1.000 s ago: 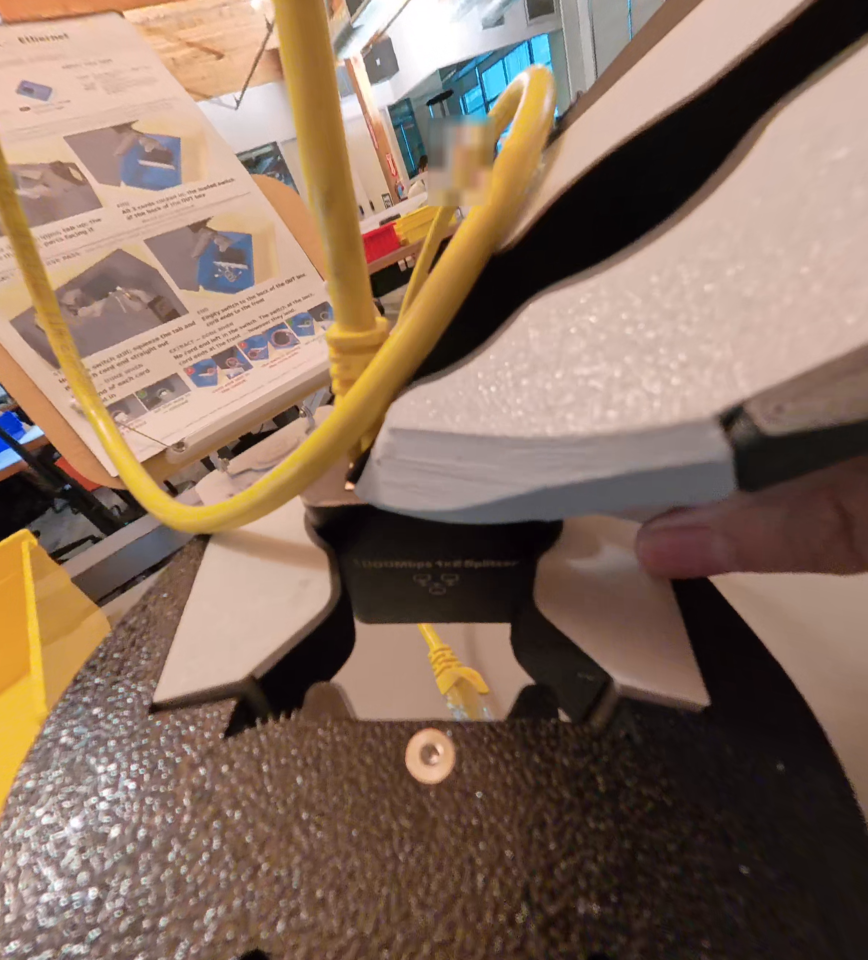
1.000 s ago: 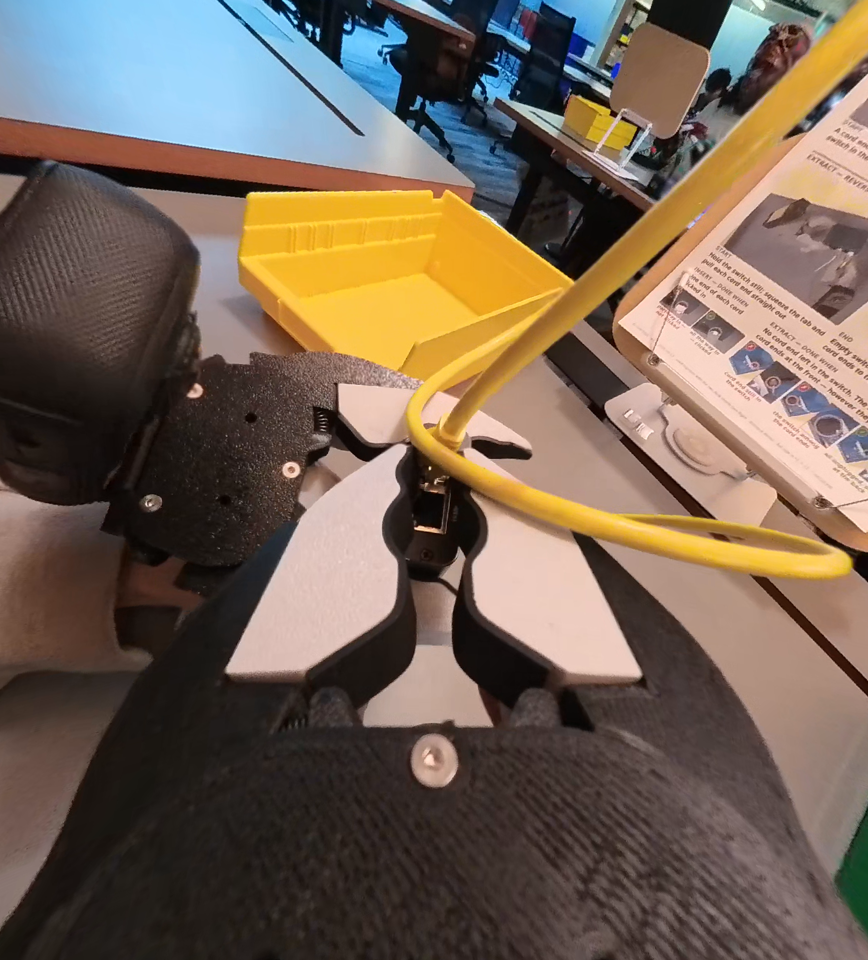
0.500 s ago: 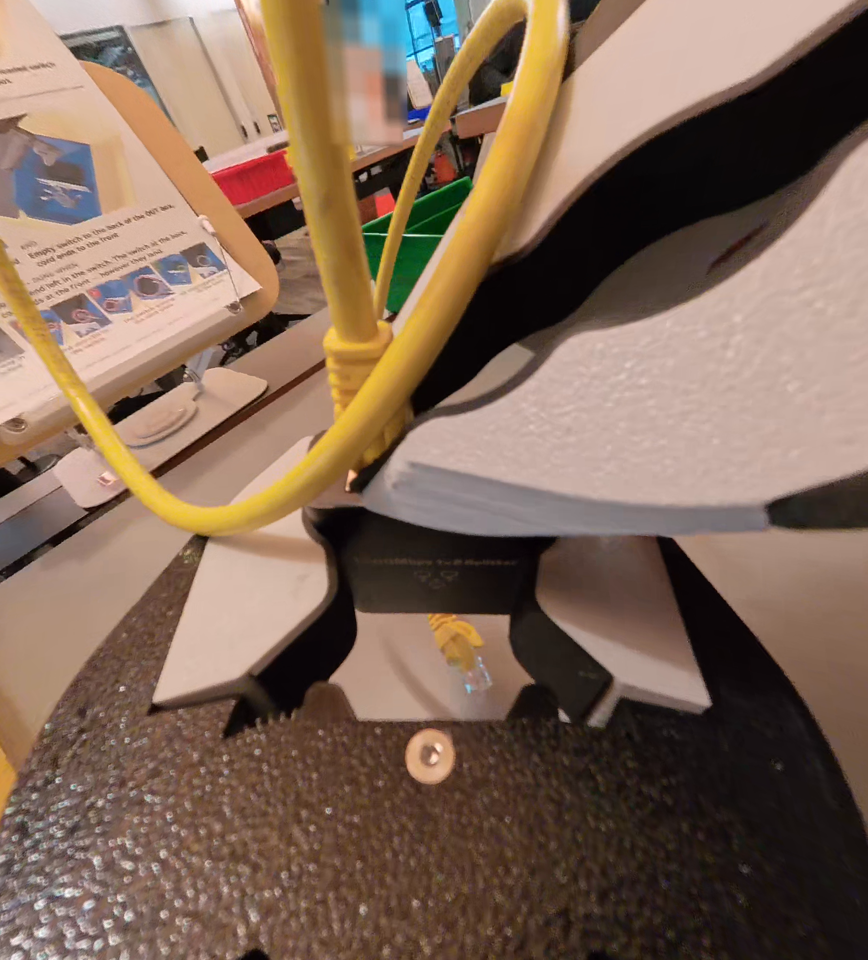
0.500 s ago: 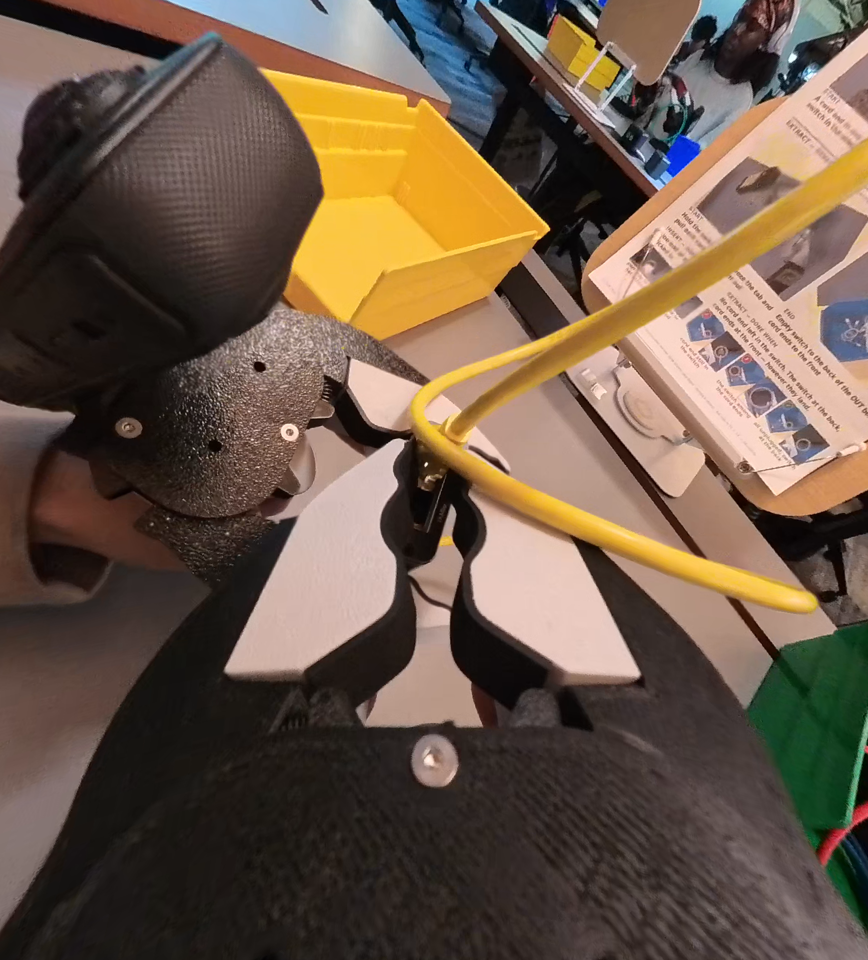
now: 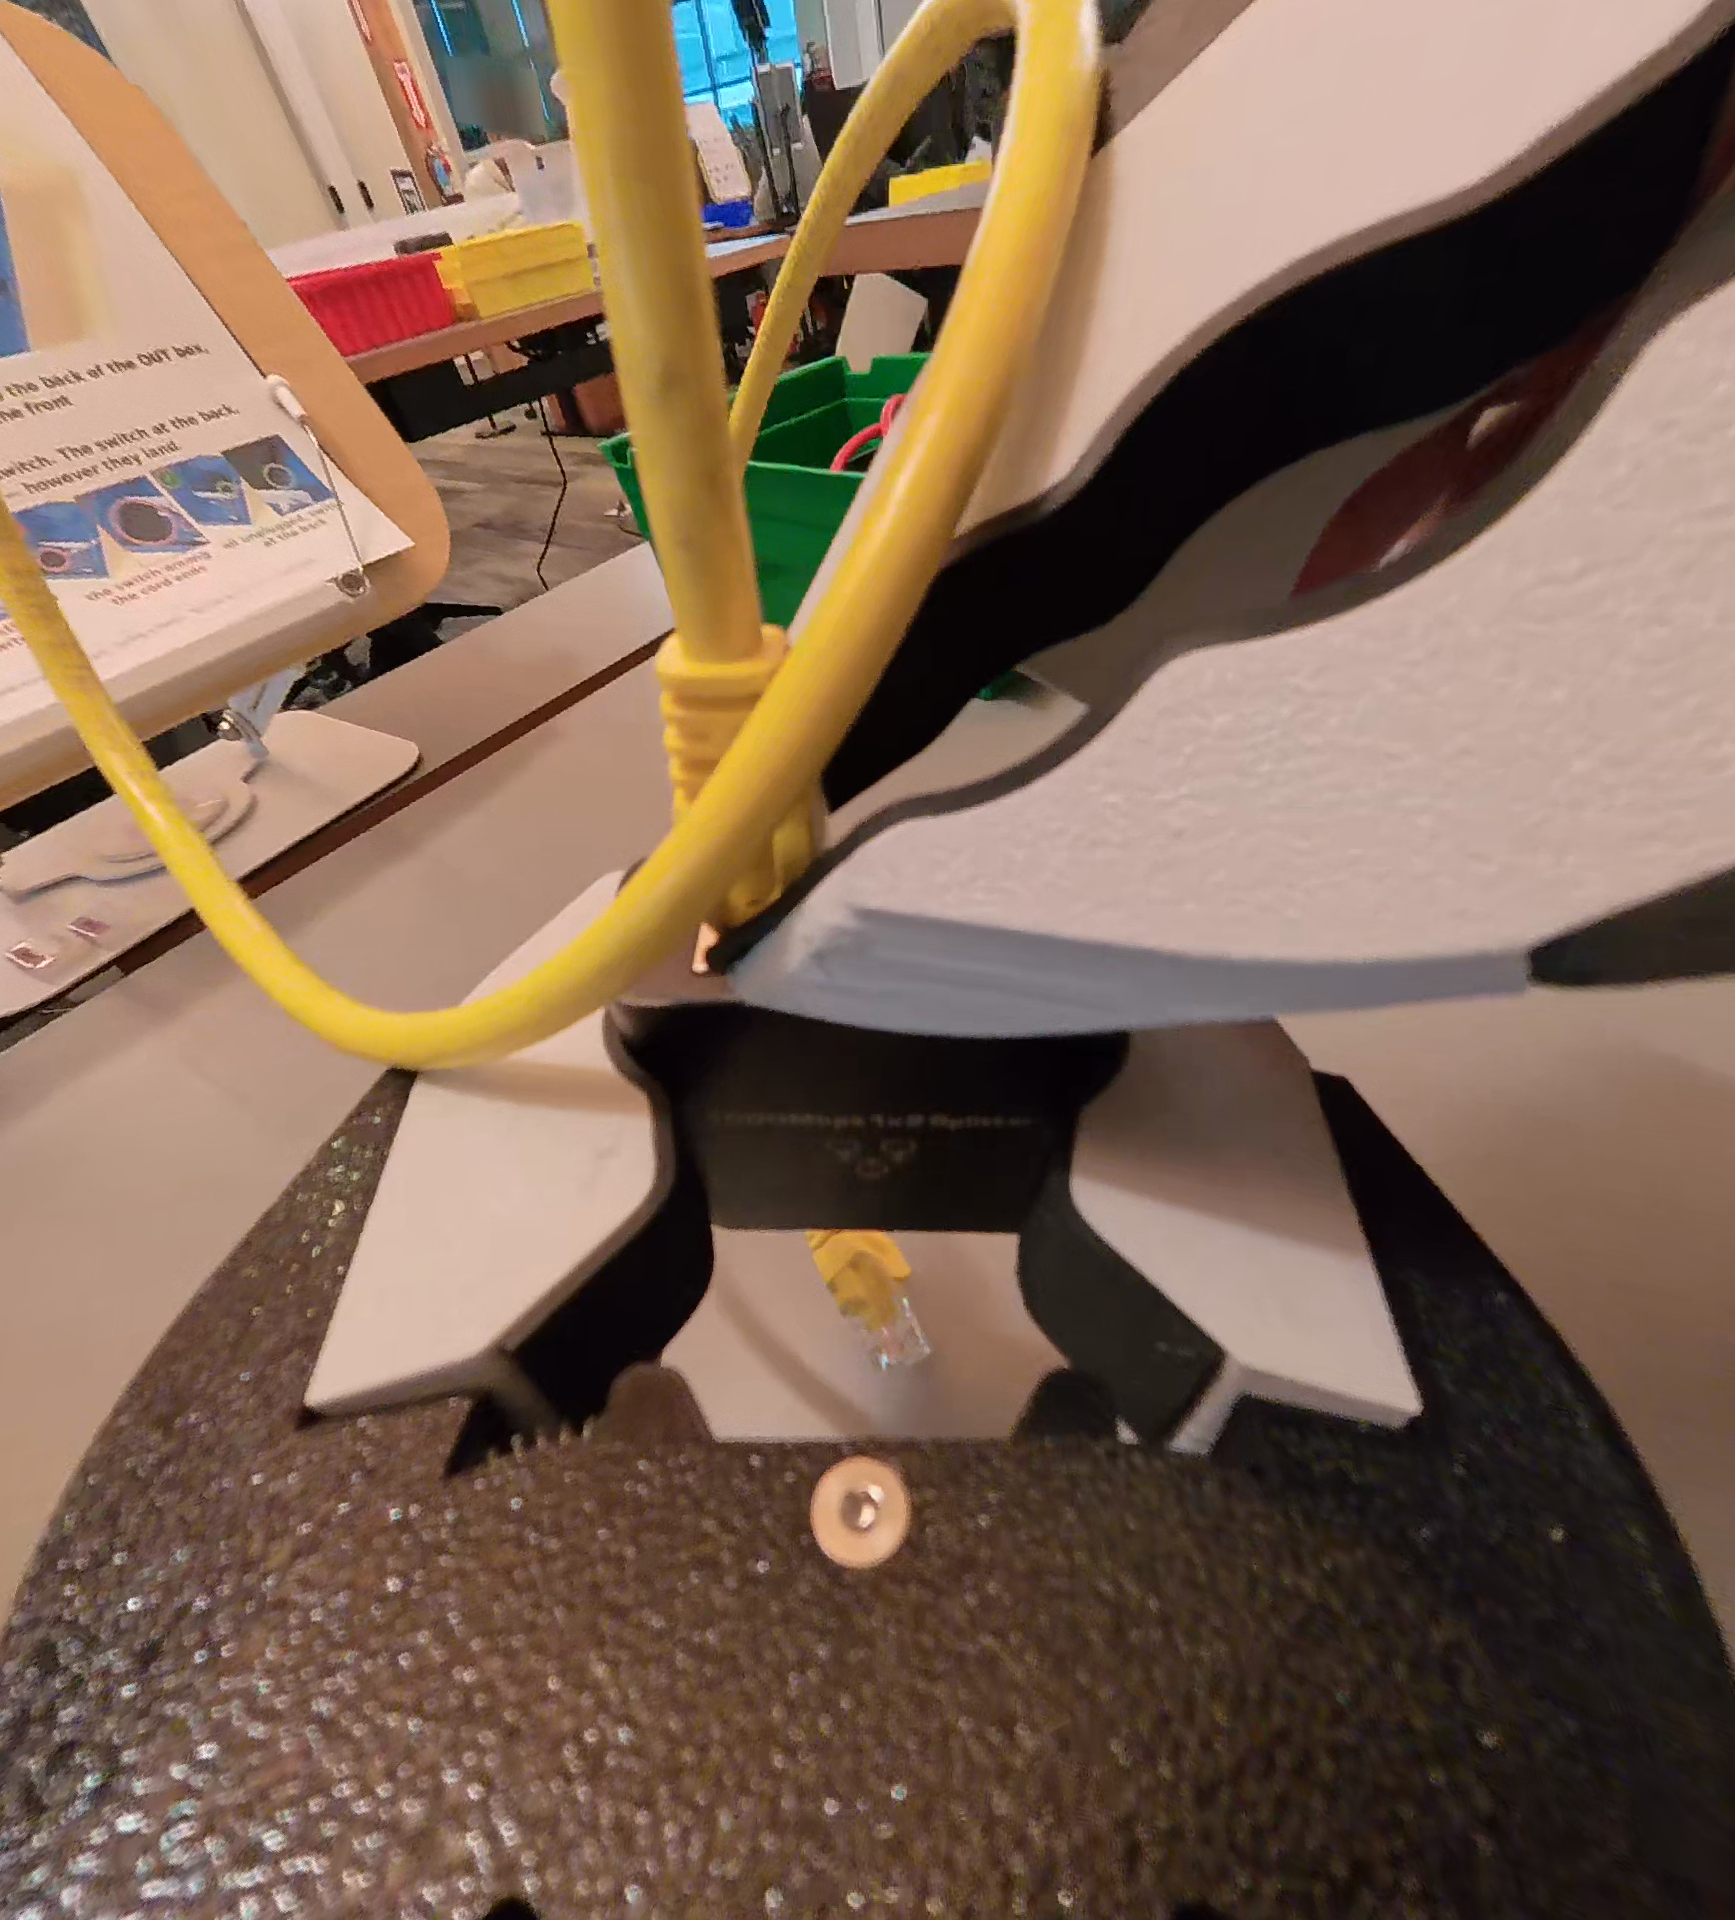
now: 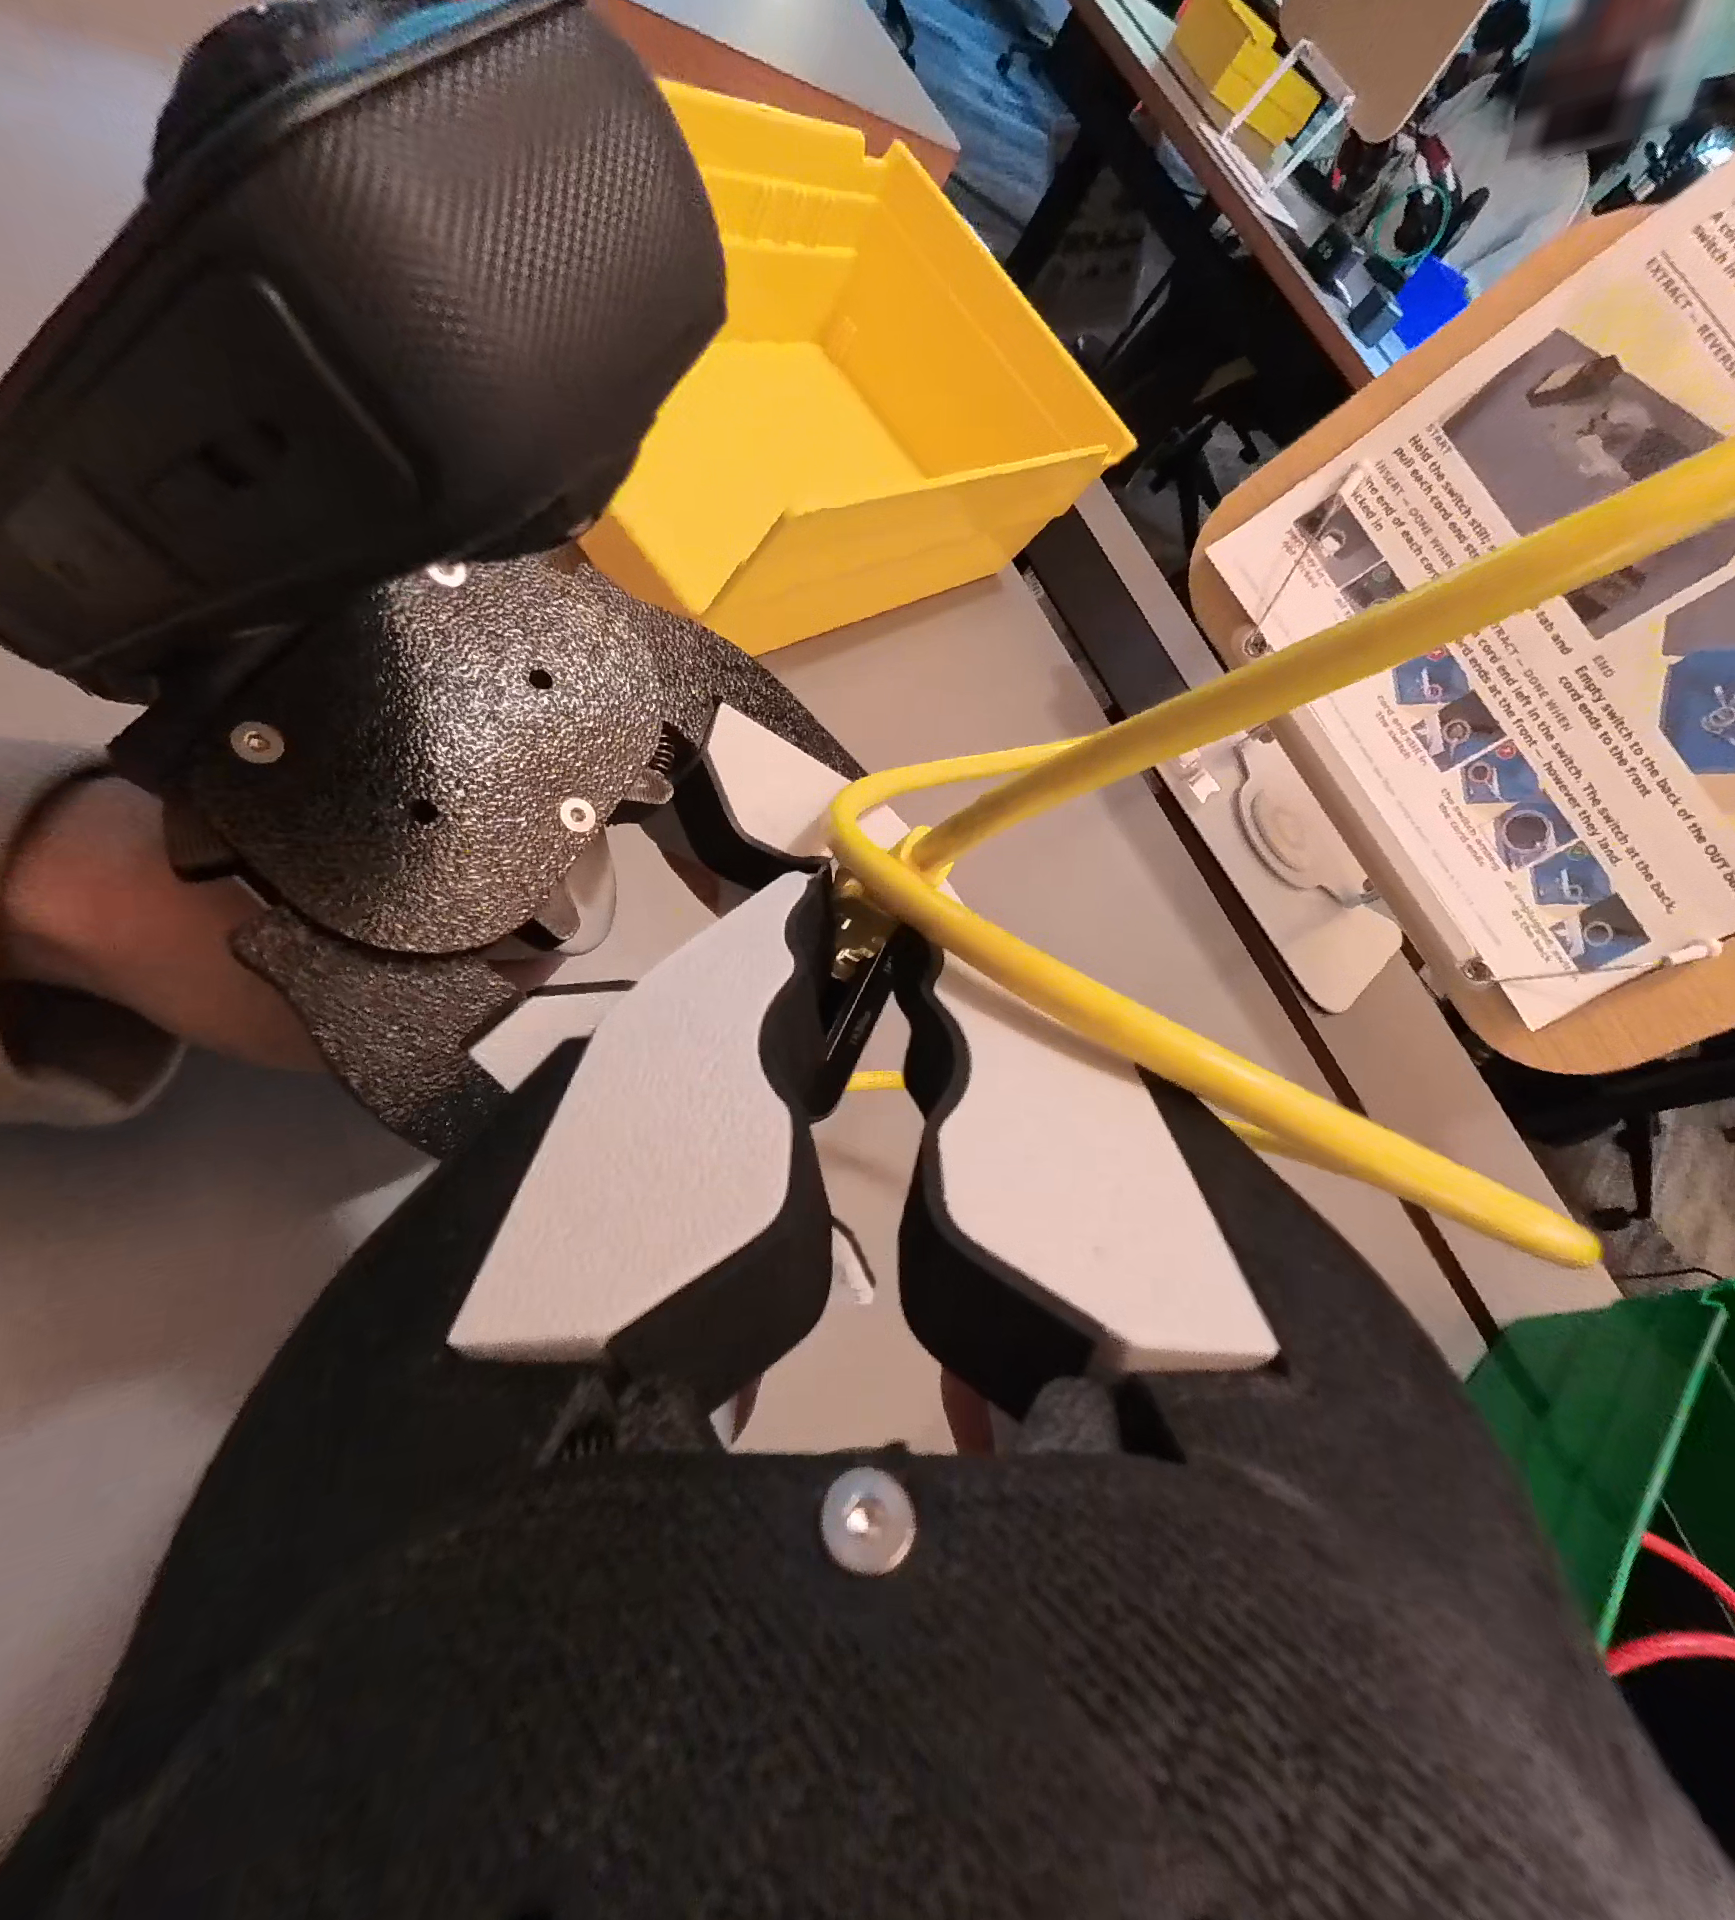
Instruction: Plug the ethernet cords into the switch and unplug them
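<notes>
Both grippers tilted further; switch (image 5: 868, 1153) gripped; green bin (image 6: 1663, 1455) nearer.

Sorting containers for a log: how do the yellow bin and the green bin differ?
The yellow bin sits on the table and looks empty; the green bin stands lower, beyond the table edge, and holds red cable. Both are open-topped plastic bins.
</notes>
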`<state>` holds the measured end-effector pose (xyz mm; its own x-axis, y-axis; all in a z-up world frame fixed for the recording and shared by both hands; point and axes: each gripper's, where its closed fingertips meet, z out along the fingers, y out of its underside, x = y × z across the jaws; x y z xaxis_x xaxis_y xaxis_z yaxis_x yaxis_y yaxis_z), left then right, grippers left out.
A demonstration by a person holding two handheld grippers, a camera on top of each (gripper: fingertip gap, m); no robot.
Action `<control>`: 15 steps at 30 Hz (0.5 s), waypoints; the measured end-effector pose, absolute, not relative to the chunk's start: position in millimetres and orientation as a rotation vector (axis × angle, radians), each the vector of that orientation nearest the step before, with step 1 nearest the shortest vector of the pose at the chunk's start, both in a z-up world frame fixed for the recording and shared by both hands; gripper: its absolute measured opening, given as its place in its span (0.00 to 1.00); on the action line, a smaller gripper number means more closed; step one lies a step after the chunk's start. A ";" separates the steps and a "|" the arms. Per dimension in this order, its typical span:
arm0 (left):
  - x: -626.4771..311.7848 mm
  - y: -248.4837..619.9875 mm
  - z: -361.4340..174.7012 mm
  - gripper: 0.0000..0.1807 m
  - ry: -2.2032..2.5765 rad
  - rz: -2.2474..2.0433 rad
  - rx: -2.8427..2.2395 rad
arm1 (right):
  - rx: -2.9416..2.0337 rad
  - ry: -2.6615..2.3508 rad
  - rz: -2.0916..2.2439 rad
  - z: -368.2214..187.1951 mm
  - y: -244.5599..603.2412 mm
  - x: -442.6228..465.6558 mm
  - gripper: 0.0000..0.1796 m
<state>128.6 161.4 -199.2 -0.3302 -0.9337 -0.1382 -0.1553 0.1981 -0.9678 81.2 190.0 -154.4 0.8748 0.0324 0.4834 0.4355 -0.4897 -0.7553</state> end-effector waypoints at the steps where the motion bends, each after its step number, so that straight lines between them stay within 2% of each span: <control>1: 128.4 162.0 -200.3 0.42 1.671 -1.210 -1.048 | -2.049 -0.346 -0.511 -155.7 190.8 81.3 0.07; 11: 129.0 162.6 -206.5 0.42 1.702 -1.232 -1.076 | -2.070 -0.369 -0.519 -160.6 193.2 84.1 0.07; 15: 131.5 176.2 -202.3 0.42 1.622 -1.083 -1.035 | -2.030 -0.304 -0.428 -157.8 195.2 82.1 0.07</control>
<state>131.5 176.2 -202.3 -0.2443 -0.9436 -0.2236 -0.1548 0.2656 -0.9516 82.1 195.2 -157.8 0.9060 0.0343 0.4220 0.3871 -0.4707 -0.7928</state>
